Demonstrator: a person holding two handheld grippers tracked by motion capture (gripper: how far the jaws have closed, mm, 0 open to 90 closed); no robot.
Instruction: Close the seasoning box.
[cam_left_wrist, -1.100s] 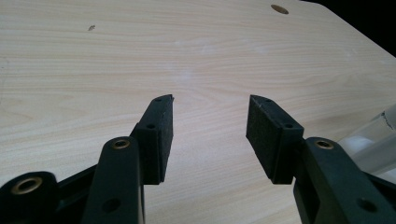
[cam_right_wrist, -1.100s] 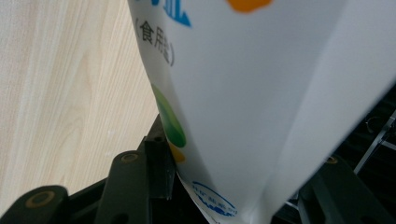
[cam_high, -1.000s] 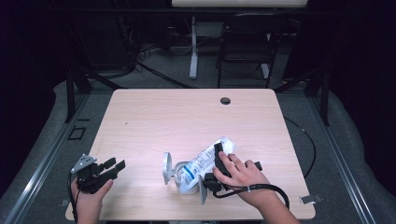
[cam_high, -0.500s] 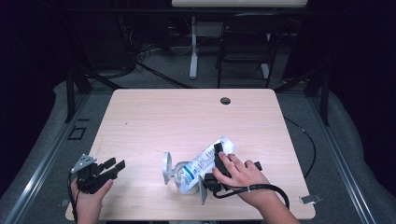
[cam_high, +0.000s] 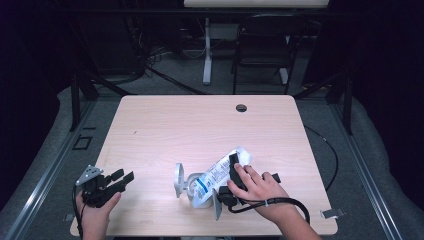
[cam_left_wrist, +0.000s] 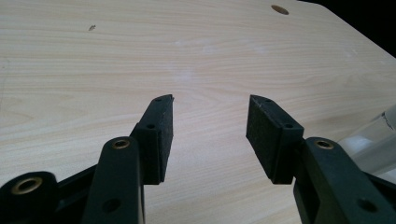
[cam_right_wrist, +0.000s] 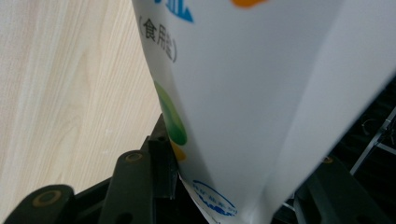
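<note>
Oddly, the white pouch (cam_right_wrist: 243, 93) hides the right tool's (cam_high: 231, 182) clamped grip; left tool (cam_left_wrist: 209, 122) gapes.

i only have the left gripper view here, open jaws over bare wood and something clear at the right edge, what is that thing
Observer: A clear jar lying on its side on the table, with a white bag at its mouth.
Operator: is anyone holding the bag
Observer: Yes, the right gripper is shut on the bag; its own view shows the bag between the jaws.
Operator: where is my gripper compared to that
Observer: The left gripper is near the table's front left corner, apart from the jar.
</note>
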